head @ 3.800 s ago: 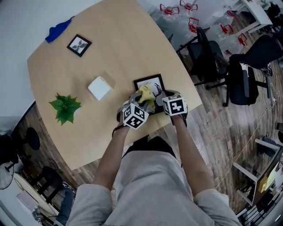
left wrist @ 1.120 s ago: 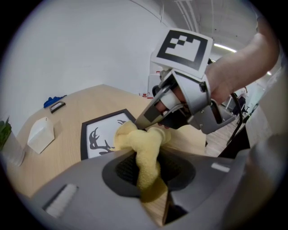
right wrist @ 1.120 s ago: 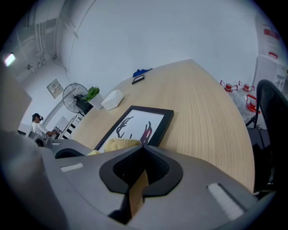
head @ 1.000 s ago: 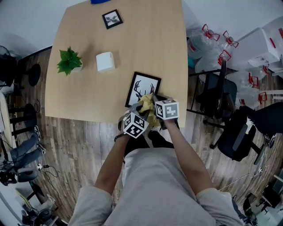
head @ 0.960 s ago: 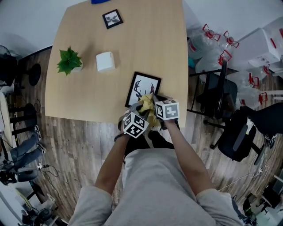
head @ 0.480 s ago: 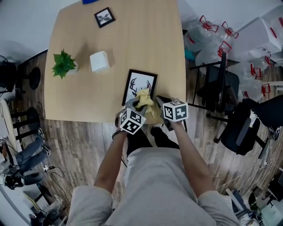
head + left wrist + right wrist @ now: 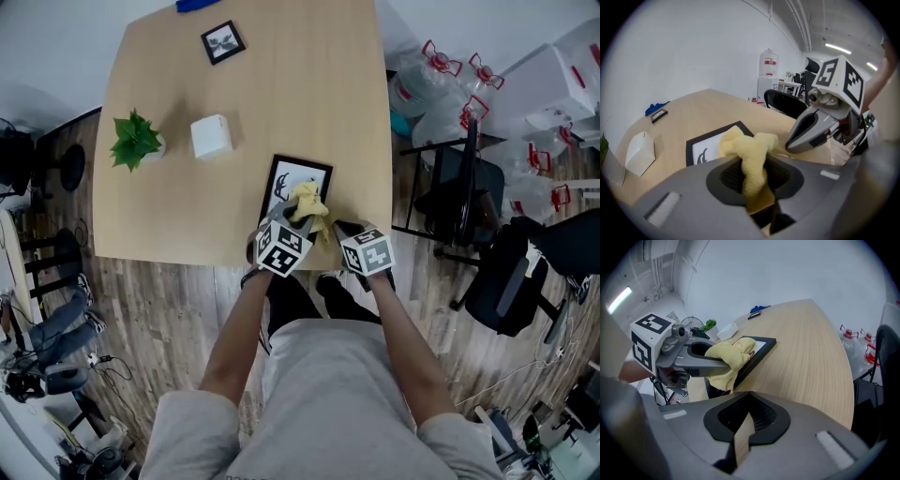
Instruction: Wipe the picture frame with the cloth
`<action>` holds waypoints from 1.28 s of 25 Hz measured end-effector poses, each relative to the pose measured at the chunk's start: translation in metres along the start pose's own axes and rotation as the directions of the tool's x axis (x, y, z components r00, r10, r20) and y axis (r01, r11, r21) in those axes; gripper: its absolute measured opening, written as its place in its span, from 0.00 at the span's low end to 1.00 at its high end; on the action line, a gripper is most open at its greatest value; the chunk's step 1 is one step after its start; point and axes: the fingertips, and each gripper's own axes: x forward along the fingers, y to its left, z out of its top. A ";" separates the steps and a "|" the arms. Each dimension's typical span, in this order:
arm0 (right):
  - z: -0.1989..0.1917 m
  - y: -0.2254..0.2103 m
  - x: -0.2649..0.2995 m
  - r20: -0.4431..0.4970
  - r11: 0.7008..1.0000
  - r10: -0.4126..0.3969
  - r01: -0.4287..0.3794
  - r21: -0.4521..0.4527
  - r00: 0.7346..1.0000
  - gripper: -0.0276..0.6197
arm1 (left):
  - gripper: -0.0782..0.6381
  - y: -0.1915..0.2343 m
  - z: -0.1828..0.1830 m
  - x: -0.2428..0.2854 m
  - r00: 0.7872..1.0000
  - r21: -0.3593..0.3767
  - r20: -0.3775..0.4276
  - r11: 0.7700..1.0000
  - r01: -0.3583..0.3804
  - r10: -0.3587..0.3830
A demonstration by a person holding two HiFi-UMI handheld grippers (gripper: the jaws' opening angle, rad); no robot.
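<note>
A black picture frame [image 7: 292,184] with a deer print lies on the wooden table [image 7: 309,84] near its front edge. A crumpled yellow cloth [image 7: 308,203] rests on the frame's near end. My left gripper [image 7: 296,222] is shut on the cloth [image 7: 749,154], which bulges out past the jaws over the frame [image 7: 706,146]. My right gripper [image 7: 343,230] hovers just right of the frame at the table's edge, shut with nothing in it. In the right gripper view the left gripper [image 7: 721,363] presses the cloth [image 7: 727,357] on the frame [image 7: 758,349].
A small framed picture [image 7: 223,42] and a blue cloth [image 7: 198,5] lie at the table's far end. A green plant [image 7: 133,141] and a white box [image 7: 211,137] stand at the left. Office chairs [image 7: 459,187] and water jugs [image 7: 441,89] crowd the floor at the right.
My right gripper has drawn back from the frame's near right corner and now sits apart to its right. The left gripper still holds the cloth on the frame.
</note>
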 end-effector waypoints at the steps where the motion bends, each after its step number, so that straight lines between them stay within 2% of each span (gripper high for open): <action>1: 0.000 -0.001 0.000 -0.001 1.000 0.002 -0.002 0.006 1.000 0.05 | 0.31 0.001 0.002 0.002 1.000 0.000 0.003 1.000 0.000 0.000; 7: 0.000 -0.003 0.000 -0.016 0.996 0.036 -0.035 0.086 0.999 0.05 | 0.31 0.013 0.016 0.012 1.000 0.009 0.019 1.000 -0.002 0.002; 17: 0.001 0.000 0.002 -0.009 0.996 0.025 -0.024 0.082 1.000 0.05 | 0.31 0.035 0.042 0.029 0.999 0.061 0.029 0.998 -0.015 0.013; 32: 0.001 -0.001 0.002 -0.005 0.997 0.019 -0.019 0.072 1.000 0.05 | 0.31 0.055 0.088 0.056 0.995 0.080 0.091 0.996 -0.050 0.043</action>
